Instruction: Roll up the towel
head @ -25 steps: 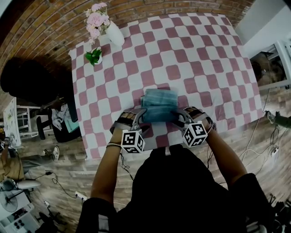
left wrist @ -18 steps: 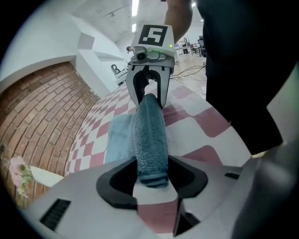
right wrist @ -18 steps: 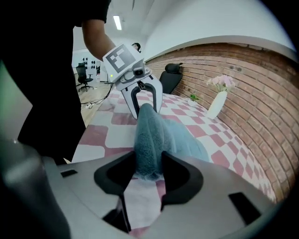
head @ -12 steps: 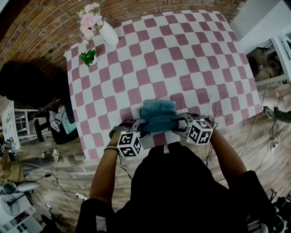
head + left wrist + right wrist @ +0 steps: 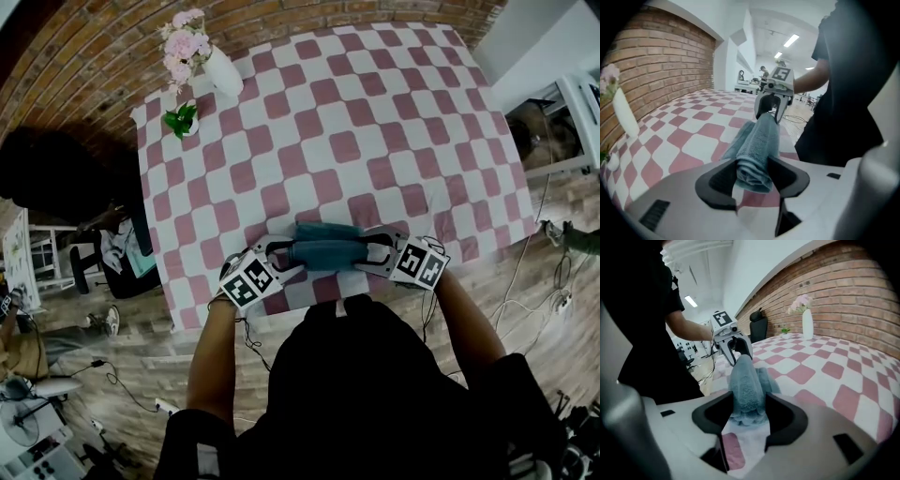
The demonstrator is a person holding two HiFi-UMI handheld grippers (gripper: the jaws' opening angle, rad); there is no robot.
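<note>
The towel [image 5: 326, 251], a blue-grey terry piece with a nubby, looped pile, was found as a thick, soft roll lying crosswise at the six o'clock edge of the counter [image 5: 424, 112]. A looser fold of it was seen along the roll's twelve o'clock side. The counter was covered by a smooth cloth [image 5: 309, 122] printed with pink and white rounded squares.

A slim white vase [image 5: 223, 70] with pale pink flowers [image 5: 180, 49] was placed at the counter's eleven o'clock corner. A small leafy green plant [image 5: 180, 119] was set just beside it, toward seven o'clock. A wall [image 5: 84, 56] of rough red brick was seen behind them, and a floor [image 5: 122, 356] of grey wood planks below the counter.

The left claw [image 5: 752, 174] was brought in from nine o'clock and tilted downward. Its dark, wedge-shaped pads were pressed against the left end of the roll, which filled the narrow gap between them. The right claw [image 5: 746, 414] was brought in from three o'clock, also tilted downward, and was closed the same way on the right end. The jaws of both claws had just been eased open a little, with the towel gripped between them. The two claws were pointed toward each other along the roll. Their marker cubes were turned outward, the left cube [image 5: 246, 279] toward seven o'clock and the right cube [image 5: 419, 265] toward five o'clock. Both bare forearms [image 5: 211, 352] were extended from six o'clock, out of short black sleeves.
</note>
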